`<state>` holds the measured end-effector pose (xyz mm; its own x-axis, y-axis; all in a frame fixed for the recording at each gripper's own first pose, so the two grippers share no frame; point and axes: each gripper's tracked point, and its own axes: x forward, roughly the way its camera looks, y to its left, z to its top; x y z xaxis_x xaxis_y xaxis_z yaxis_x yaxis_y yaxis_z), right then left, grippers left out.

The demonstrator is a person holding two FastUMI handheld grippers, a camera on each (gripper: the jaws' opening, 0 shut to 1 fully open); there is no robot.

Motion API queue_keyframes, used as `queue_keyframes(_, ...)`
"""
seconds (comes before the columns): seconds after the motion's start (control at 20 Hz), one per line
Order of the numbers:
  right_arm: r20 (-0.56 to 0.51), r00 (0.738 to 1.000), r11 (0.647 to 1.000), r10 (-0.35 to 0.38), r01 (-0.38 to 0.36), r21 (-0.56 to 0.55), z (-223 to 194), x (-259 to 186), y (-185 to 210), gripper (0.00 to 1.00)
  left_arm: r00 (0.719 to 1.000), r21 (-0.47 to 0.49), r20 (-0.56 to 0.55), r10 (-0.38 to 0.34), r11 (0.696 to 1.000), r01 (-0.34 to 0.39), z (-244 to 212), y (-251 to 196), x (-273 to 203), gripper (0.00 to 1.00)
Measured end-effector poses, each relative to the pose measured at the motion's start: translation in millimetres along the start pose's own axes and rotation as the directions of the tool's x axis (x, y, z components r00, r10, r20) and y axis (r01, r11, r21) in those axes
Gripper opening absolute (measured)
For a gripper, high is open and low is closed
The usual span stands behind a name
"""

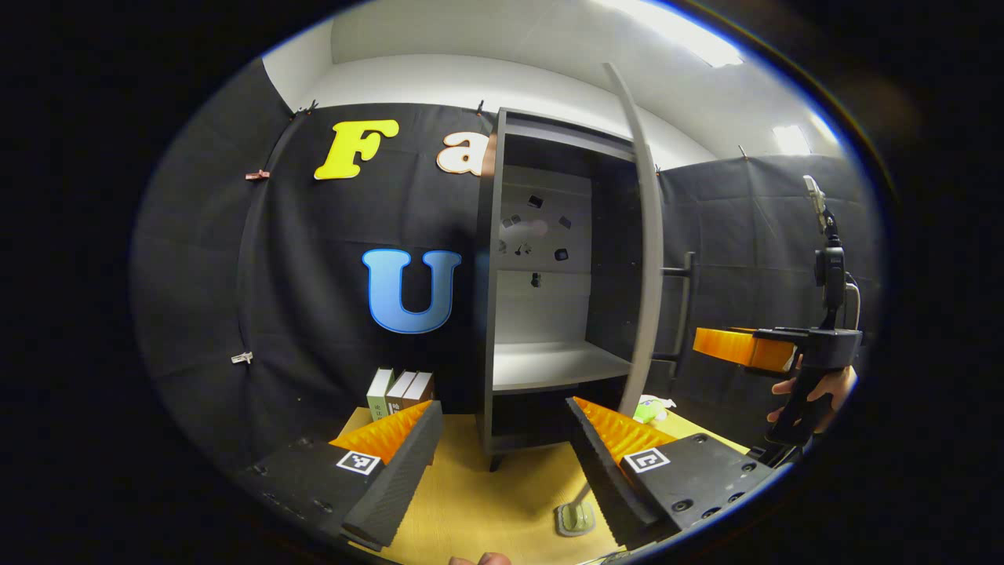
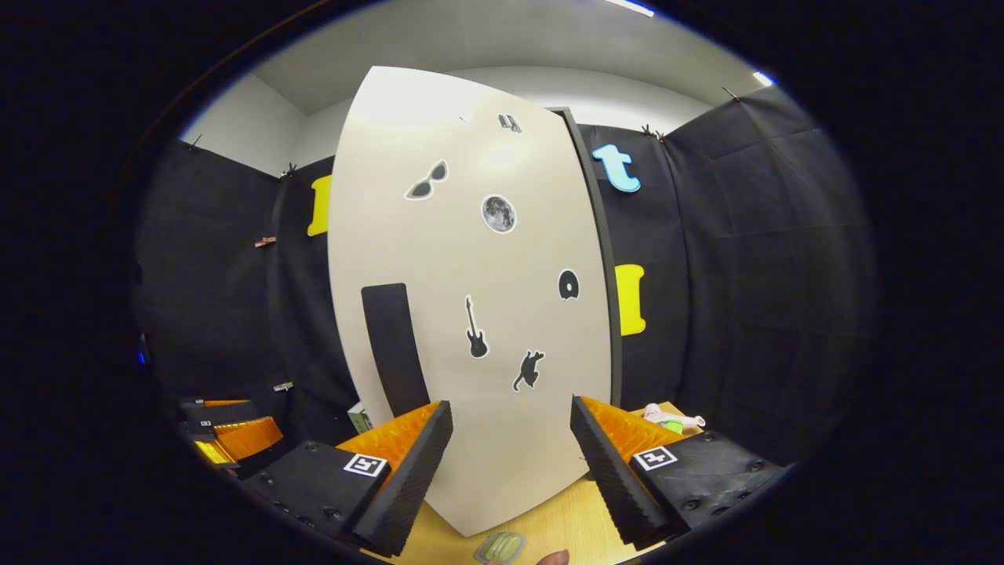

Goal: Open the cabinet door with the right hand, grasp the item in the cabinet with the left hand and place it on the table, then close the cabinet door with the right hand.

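Observation:
The dark cabinet (image 1: 541, 259) stands on the yellow table (image 1: 471, 502) with its door (image 1: 645, 235) swung out, edge-on in the left gripper view. The right gripper view faces the door's pale front (image 2: 486, 329), which carries stickers and a black handle (image 2: 396, 349). A small flat green item with a pale rim (image 1: 576, 518) (image 2: 500, 547) lies on the table in front of the cabinet. My left gripper (image 1: 502, 463) is open over the table with nothing between its fingers. My right gripper (image 2: 510, 463) is open, close to the door's front, apart from the handle. A hand holds the right gripper (image 1: 737, 345) right of the door.
Several small boxes (image 1: 400, 391) stand on the table left of the cabinet. A green and white toy (image 1: 651, 408) (image 2: 671, 420) lies by the door's foot. The left gripper (image 2: 227, 435) shows low at the left. Black cloth walls close in behind and on both sides.

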<state>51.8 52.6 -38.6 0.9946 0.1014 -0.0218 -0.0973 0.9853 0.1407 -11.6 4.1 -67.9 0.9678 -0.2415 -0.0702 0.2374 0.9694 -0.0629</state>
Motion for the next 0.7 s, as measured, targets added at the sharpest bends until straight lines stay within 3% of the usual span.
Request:
queue_keyframes(0.4, 0.031, 0.999, 0.999, -0.041, 0.041, -0.012, 10, -22, -25, 0.98, 1.000, -0.002, 0.009, -0.001, 1.000, 0.001, 2, -13, -3, 0.97)
queue_keyframes(0.7, 0.045, 0.997, 0.997, -0.065, 0.066, -0.033, 11, -36, -43, 0.97, 0.996, 0.020, 0.027, 0.085, 0.996, -0.086, 10, -13, -11, 0.97)
